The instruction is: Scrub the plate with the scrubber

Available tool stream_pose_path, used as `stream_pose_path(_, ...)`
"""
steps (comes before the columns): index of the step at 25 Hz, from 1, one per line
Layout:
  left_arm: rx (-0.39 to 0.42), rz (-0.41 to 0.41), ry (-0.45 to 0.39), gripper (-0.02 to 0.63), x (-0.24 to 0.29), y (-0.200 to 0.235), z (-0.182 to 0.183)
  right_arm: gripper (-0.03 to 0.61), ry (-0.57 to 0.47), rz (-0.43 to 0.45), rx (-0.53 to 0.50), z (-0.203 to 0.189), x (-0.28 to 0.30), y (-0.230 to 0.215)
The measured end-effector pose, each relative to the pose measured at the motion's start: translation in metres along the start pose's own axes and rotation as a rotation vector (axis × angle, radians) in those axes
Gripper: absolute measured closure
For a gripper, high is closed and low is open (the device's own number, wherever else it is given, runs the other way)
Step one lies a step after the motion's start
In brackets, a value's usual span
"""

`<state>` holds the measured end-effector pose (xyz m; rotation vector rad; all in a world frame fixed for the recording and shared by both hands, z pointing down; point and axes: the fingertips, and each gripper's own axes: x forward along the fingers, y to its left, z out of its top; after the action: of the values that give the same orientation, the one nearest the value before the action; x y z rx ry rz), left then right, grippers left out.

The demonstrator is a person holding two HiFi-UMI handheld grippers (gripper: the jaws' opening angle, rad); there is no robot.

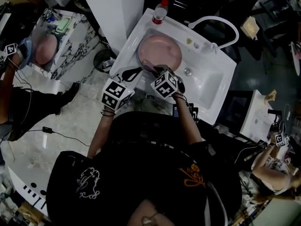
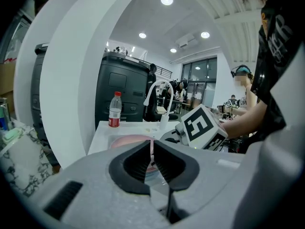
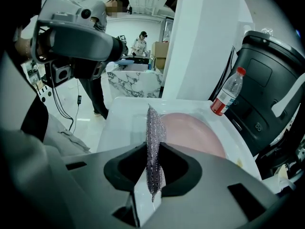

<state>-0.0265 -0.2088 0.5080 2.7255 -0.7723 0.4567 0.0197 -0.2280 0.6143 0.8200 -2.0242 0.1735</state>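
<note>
A pink plate [image 1: 162, 51] lies in the white sink [image 1: 207, 86]. My left gripper [image 1: 136, 72] is at the plate's near-left rim. In the left gripper view its jaws [image 2: 152, 159] are shut on the thin pink edge of the plate [image 2: 128, 141]. My right gripper [image 1: 157, 70] hovers over the plate's near edge, shut on a silvery mesh scrubber [image 3: 155, 130] that stands up between its jaws [image 3: 153, 163]. The plate [image 3: 193, 130] shows just beyond the scrubber. The right gripper's marker cube [image 2: 202, 127] sits close beside the left jaws.
A red-capped water bottle [image 1: 160, 12] stands at the sink's far corner. A white curved faucet [image 1: 214, 25] arches over the back right. A black bin [image 1: 101, 58] sits on the floor to the left. Other people work at a marble counter [image 1: 70, 36] nearby.
</note>
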Motion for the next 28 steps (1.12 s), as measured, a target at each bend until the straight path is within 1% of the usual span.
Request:
stream_pose_path(3, 0.005, 0.007, -0.007, 0.595, -0.011, 0.001, 0.000, 0.512, -0.031, -0.060, 0.043, 0.007, -0.010, -0.011)
stream_pose_path(7, 0.001, 0.010, -0.008, 0.594, -0.028, 0.002, -0.003, 0.512, -0.090, -0.140, 0.120, 0.017, -0.038, -0.021)
stream_pose_path(11, 0.000, -0.010, -0.001, 0.595, -0.044, -0.007, -0.014, 0.512, -0.136, -0.197, 0.198, 0.013, -0.067, -0.011)
stream_pose_path(14, -0.002, -0.035, 0.009, 0.594, -0.051, -0.016, -0.024, 0.512, -0.133, -0.235, 0.231, 0.003, -0.085, 0.005)
stream_pose_path(17, -0.008, -0.067, 0.022, 0.595, -0.053, -0.030, -0.034, 0.512, -0.121, -0.241, 0.256, -0.008, -0.098, 0.025)
stream_pose_path(22, -0.013, -0.120, 0.027, 0.594, -0.056, -0.059, -0.045, 0.512, -0.108, -0.217, 0.241, -0.016, -0.108, 0.056)
stream_pose_path(25, -0.008, -0.124, 0.026, 0.594, -0.057, -0.065, -0.048, 0.512, -0.101, -0.196, 0.229, -0.019, -0.108, 0.068)
stream_pose_path(28, -0.008, -0.100, 0.011, 0.594, -0.063, -0.064, -0.045, 0.512, -0.112, -0.183, 0.219, -0.017, -0.110, 0.077)
